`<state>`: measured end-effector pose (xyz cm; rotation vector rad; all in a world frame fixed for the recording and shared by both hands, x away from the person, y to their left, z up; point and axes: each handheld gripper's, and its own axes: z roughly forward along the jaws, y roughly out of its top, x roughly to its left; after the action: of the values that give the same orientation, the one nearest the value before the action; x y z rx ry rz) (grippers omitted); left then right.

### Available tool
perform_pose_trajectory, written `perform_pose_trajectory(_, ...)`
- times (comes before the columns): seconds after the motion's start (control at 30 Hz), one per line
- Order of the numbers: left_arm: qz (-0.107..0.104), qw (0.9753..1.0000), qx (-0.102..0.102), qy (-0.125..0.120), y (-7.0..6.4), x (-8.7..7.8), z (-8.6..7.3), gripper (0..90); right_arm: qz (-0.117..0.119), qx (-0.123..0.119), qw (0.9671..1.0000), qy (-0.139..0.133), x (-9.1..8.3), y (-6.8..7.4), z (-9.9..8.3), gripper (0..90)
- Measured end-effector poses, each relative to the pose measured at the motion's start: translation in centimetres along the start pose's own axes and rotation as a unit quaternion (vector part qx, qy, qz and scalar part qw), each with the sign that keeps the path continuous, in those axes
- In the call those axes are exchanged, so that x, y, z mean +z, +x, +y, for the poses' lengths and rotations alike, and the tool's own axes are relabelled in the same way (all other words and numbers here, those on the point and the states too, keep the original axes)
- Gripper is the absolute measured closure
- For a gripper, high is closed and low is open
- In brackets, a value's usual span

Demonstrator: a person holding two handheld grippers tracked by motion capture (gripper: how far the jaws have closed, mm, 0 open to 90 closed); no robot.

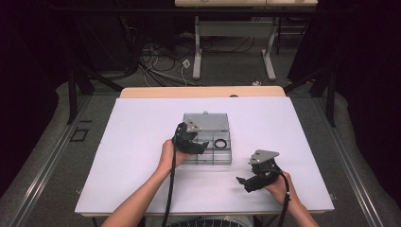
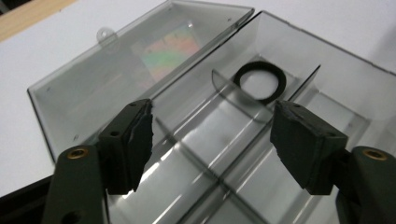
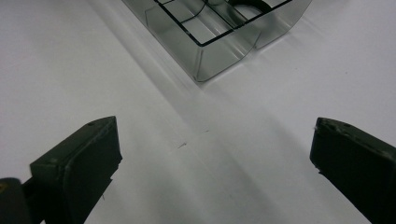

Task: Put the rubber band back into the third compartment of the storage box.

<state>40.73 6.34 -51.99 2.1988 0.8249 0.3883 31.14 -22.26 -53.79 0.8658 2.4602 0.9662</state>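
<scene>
Over open clear box | black ring in far compartment | both grippers' fingers apart

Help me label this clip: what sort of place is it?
Probably a lab or recording workspace, not a home: a white-topped table hemmed by black curtains, loose cables on the grey carpet behind, and a desk frame beyond.

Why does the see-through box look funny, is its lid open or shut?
Open. The box has its lid swung back flat on the table, so the compartments and the black ring lie uncovered.
</scene>
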Motion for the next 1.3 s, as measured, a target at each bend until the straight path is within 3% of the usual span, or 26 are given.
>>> perform_pose_trajectory(0.1,-0.015,0.9996,-0.015,0.021,0.5,-0.2,-0.6,26.4,0.002,-0.004,1.0000,-0.002,0.1,0.0,0.0,1.5)
perform_pose_trajectory(0.17,-0.011,0.9989,-0.005,0.046,0.3,-0.3,-0.4,20.1,0.003,-0.006,1.0000,-0.003,0.1,0.0,0.1,1.5)
perform_pose_trajectory(0.3,-0.014,0.9986,0.001,0.051,0.2,-0.6,-0.4,17.0,0.006,-0.006,1.0000,0.000,0.1,0.2,0.2,1.5)
perform_pose_trajectory(0.47,-0.017,0.9975,-0.018,0.066,0.6,-0.7,-0.7,8.7,0.003,-0.010,0.9999,-0.007,-0.2,0.3,0.3,1.5)
perform_pose_trajectory(0.6,-0.019,0.9973,-0.018,0.070,0.5,-0.5,-0.8,5.8,0.004,-0.009,0.9999,-0.009,-0.1,0.2,0.3,1.5)
perform_pose_trajectory(0.7,-0.022,0.9971,-0.017,0.071,0.6,-0.6,-0.9,6.9,0.005,-0.009,0.9999,-0.005,0.0,0.2,0.4,1.5)
perform_pose_trajectory(0.8,-0.025,0.9971,-0.021,0.068,0.8,-0.7,-1.1,16.3,0.005,-0.013,0.9999,-0.007,0.1,0.3,0.5,1.5)
perform_pose_trajectory(1.3,-0.028,0.9970,-0.023,0.068,0.7,-0.2,-1.4,24.8,0.008,-0.021,0.9997,-0.008,0.3,0.4,0.6,1.5)
